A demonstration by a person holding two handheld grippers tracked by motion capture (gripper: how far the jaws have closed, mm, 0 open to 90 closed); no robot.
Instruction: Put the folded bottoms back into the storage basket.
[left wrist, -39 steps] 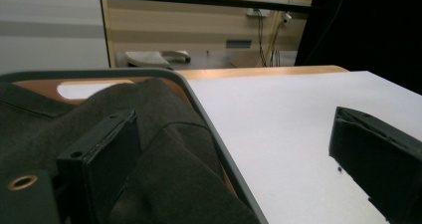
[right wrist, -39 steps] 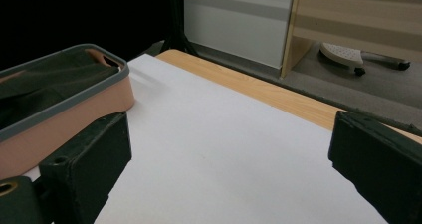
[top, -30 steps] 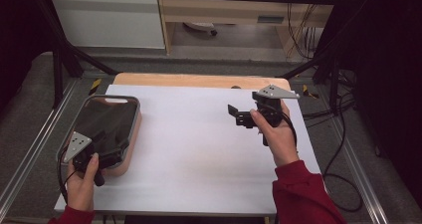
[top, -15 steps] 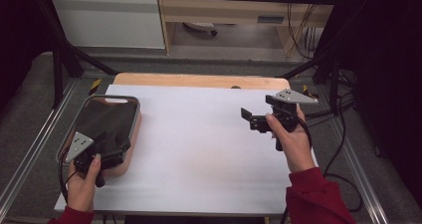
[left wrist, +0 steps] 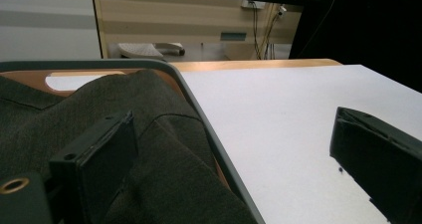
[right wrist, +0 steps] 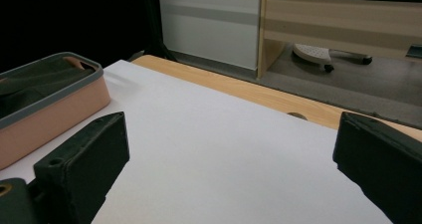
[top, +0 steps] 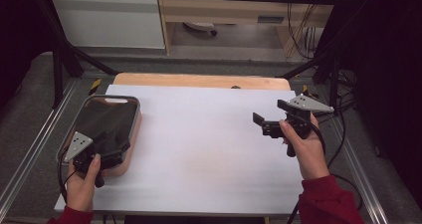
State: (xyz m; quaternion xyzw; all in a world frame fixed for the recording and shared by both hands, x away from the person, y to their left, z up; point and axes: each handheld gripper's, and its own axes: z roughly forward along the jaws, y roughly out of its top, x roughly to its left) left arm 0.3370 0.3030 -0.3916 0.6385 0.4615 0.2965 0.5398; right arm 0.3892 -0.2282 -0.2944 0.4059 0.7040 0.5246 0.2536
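A tan tub [top: 137, 115] with a grey rim stands at the table's left and holds a dark grey cloth [top: 107, 119]. My left gripper [top: 107, 147] hovers at the tub's near right corner, open. In the left gripper view its jaws [left wrist: 234, 119] straddle the tub's rim [left wrist: 199, 109], one over the cloth [left wrist: 149, 94] and the other over the white surface. My right gripper [top: 270, 112] is held above the table's right side, open and empty. Far off to the left in the right gripper view [right wrist: 231, 122] is the tub [right wrist: 59, 104].
A white sheet [top: 199, 149] covers most of the wooden table [top: 199, 79]. Metal frame rails run along both sides, and cables hang at the right. A chair base [right wrist: 318, 52] sits on the floor beyond the far edge.
My right gripper has drifted to the right, toward the table's right edge, still open. The left gripper has stayed at the tub's near corner.
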